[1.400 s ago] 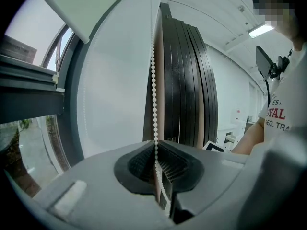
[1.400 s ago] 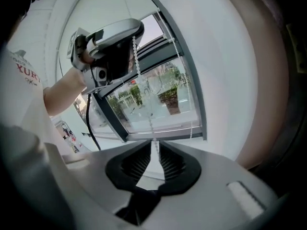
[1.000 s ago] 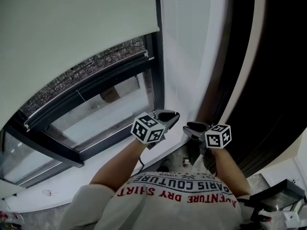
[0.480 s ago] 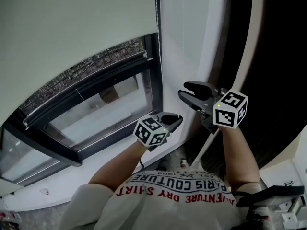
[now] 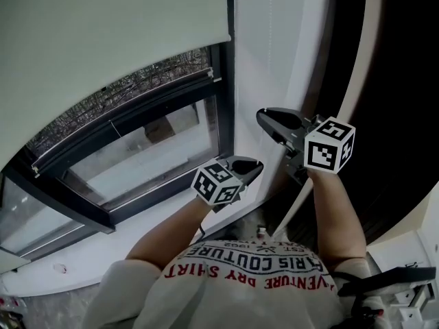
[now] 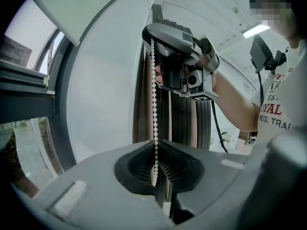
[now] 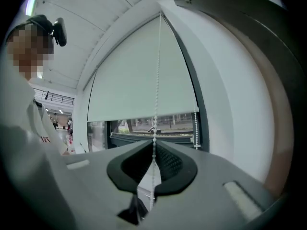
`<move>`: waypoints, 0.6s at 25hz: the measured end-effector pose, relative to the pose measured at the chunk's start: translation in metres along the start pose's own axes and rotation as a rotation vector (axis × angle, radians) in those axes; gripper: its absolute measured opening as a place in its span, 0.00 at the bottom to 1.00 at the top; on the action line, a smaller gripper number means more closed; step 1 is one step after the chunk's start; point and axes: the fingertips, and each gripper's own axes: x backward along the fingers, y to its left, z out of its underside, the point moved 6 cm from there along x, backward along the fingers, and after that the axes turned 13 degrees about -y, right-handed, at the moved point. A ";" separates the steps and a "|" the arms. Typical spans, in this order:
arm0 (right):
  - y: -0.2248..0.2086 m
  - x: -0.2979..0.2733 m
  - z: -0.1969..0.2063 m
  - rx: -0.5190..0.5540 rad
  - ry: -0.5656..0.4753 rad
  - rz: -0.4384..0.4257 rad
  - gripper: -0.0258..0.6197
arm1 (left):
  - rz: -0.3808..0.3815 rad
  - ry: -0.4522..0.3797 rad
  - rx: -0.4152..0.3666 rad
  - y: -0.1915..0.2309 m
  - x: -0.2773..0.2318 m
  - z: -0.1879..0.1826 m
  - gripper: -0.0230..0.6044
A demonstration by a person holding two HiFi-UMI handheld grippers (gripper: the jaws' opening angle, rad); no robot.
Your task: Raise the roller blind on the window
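Observation:
The pale roller blind (image 5: 103, 33) covers the upper part of the window, and its lower edge (image 7: 144, 118) hangs above the dark frame. A white bead chain (image 6: 153, 80) runs down the white wall strip right of the window. My left gripper (image 5: 247, 164) is shut on the chain, and the beads pass between its pads (image 6: 154, 150). My right gripper (image 5: 264, 117) is higher on the same chain (image 7: 156, 80). Its jaws have just been closing, and the beads are now pinched between them (image 7: 153, 147). The left gripper view shows it above (image 6: 158, 63).
The dark window frame (image 5: 137, 184) and white sill (image 5: 171, 245) lie to the left and below. A dark panel (image 5: 405, 115) stands to the right. A second chain strand (image 7: 195, 128) hangs at the window's right edge.
My right gripper has risen from beside the left gripper to well above it and its jaws have closed on the chain. The left gripper has stayed put.

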 end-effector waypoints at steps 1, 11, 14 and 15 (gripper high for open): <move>0.000 0.000 0.000 0.017 0.005 0.007 0.07 | -0.001 0.003 -0.002 0.000 0.000 0.000 0.06; 0.004 -0.002 0.013 0.090 0.068 0.034 0.07 | -0.015 0.034 0.000 0.001 -0.001 0.014 0.06; 0.004 0.000 0.032 0.070 0.096 0.047 0.07 | -0.026 0.068 0.023 0.004 0.002 0.032 0.06; 0.004 0.001 0.038 0.050 0.090 0.050 0.07 | -0.027 0.075 0.030 0.003 0.003 0.036 0.06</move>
